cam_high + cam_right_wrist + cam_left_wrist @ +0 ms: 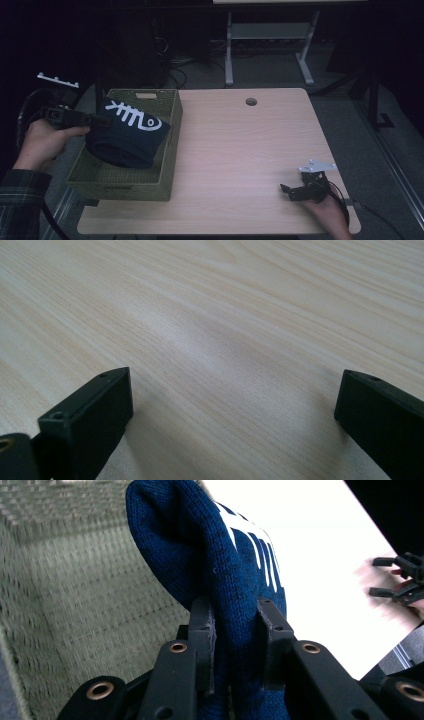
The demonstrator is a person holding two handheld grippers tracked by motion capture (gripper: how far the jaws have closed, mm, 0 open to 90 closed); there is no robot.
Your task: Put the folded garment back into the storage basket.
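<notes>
The left gripper (97, 120), its jaws clamped on a fold of the navy knitted garment with a white fishbone print (131, 131), holds it hanging over the green woven basket (170, 150) at the bench's left, while the right gripper (286, 192) rests wide open well apart.

**Clearance around the basket**

Woven basket (170, 145) walls box in the folded navy sweater (131, 134), which takes most of the inside. Right of the basket: bare table (240, 150), open passage up to the right gripper (292, 192) at its near-right corner.
</notes>
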